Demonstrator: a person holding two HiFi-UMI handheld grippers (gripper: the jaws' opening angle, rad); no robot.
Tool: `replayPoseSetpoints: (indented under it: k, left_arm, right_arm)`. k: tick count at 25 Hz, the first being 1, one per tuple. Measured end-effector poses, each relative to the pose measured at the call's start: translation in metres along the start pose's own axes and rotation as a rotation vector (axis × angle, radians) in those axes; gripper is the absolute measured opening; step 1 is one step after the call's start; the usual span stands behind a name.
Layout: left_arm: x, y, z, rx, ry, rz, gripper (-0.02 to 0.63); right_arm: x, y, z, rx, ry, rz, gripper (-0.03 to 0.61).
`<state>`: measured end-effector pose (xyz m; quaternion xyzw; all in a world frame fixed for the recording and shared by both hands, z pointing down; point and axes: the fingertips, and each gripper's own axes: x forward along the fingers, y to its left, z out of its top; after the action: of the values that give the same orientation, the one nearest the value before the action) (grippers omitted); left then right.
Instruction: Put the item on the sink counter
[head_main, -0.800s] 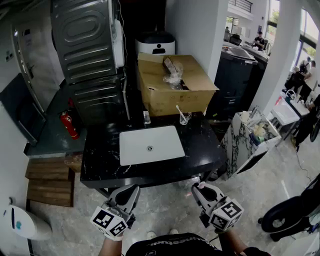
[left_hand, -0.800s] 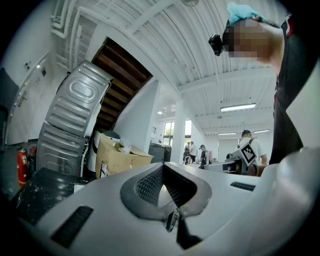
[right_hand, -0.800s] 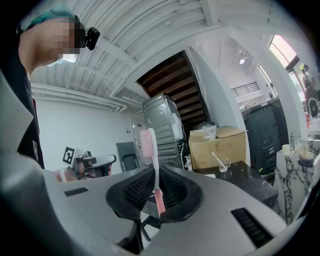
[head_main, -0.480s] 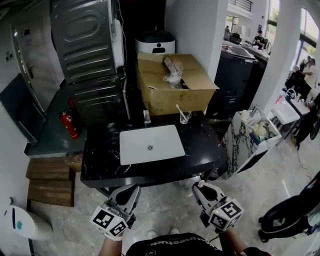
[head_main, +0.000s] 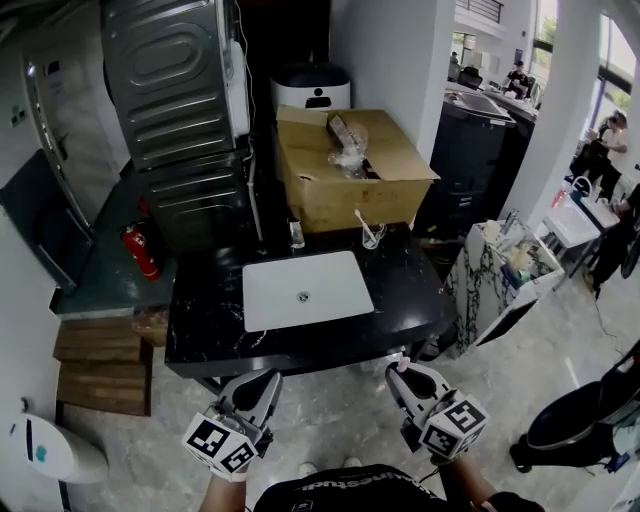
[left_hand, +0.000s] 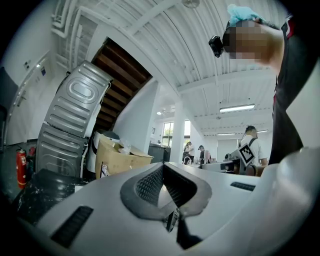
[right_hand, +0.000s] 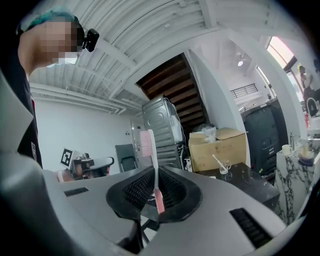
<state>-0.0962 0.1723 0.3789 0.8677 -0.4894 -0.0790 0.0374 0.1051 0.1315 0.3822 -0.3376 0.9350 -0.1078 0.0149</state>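
Note:
The black marble sink counter (head_main: 400, 290) with its white basin (head_main: 306, 290) lies ahead of me in the head view. Both grippers hang low in front of its near edge, apart from it. My right gripper (head_main: 401, 374) is shut on a pink toothbrush (right_hand: 152, 170). The brush stands upright between the pads, bristle head on top, and shows only as a small pink tip (head_main: 404, 363) from the head. My left gripper (head_main: 263, 384) is shut with nothing in it, and in its own view (left_hand: 162, 192) the pads meet.
At the counter's back stand a glass with a white toothbrush (head_main: 368, 236) and a small bottle (head_main: 296, 234). Behind them sit a cardboard box (head_main: 350, 170) and a tilted metal appliance (head_main: 180, 110). A fire extinguisher (head_main: 143, 250) and wooden steps (head_main: 100, 365) are at the left.
The head view has drifted slightly, so the counter sits a touch to the right. Both grippers keep their places and their grip.

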Motion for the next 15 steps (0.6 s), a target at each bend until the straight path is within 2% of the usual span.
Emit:
replayPoseSetpoints:
  k: [9, 15]
  left_arm:
    - [-0.012, 0.019, -0.006, -0.023, -0.005, -0.007, 0.015]
    - [-0.023, 0.033, -0.012, -0.019, -0.003, -0.037, 0.015]
  right_arm:
    - [0.011, 0.005, -0.007, -0.012, 0.042, -0.053, 0.055]
    - [0.017, 0.015, -0.010, -0.008, 0.010, -0.085, 0.054]
